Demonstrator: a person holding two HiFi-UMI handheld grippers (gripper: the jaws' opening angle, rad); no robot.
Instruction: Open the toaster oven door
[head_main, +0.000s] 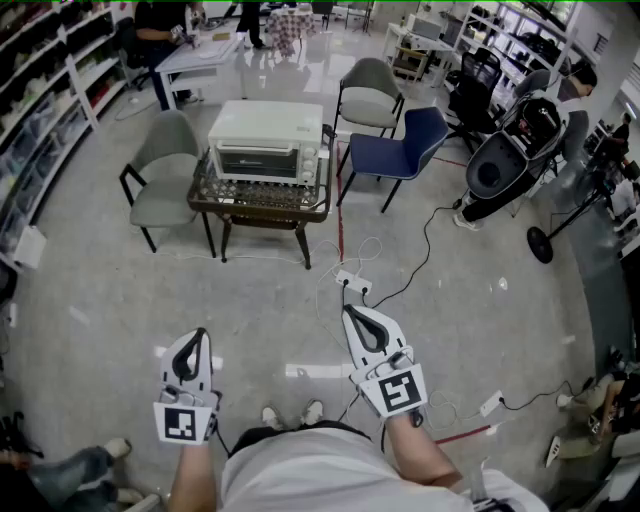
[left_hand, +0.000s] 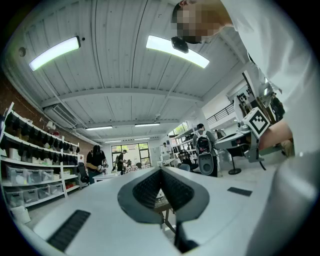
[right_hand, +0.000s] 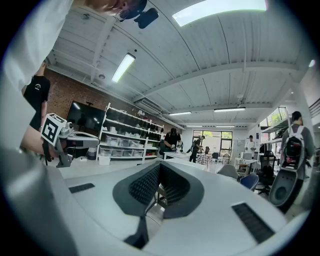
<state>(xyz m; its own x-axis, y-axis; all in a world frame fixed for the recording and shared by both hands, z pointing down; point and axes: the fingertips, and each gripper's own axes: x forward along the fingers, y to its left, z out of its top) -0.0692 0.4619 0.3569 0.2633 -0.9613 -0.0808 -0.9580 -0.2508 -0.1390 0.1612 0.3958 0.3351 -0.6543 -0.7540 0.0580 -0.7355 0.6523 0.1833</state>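
Observation:
The white toaster oven (head_main: 268, 140) stands on a small dark glass-topped table (head_main: 255, 211) far ahead of me, and its glass door (head_main: 258, 163) is closed. My left gripper (head_main: 197, 336) and right gripper (head_main: 351, 311) hang low near my body, well short of the table. Both point toward the oven. In the left gripper view the left gripper (left_hand: 161, 170) has its jaws shut with nothing between them. The right gripper (right_hand: 159, 165) looks the same in the right gripper view, shut and empty.
A grey chair (head_main: 165, 175) stands left of the table, with another grey chair (head_main: 370, 95) and a blue chair (head_main: 405, 145) to its right. A power strip (head_main: 352, 283) with cables lies on the floor between me and the table. A black machine (head_main: 510, 160) stands at the right.

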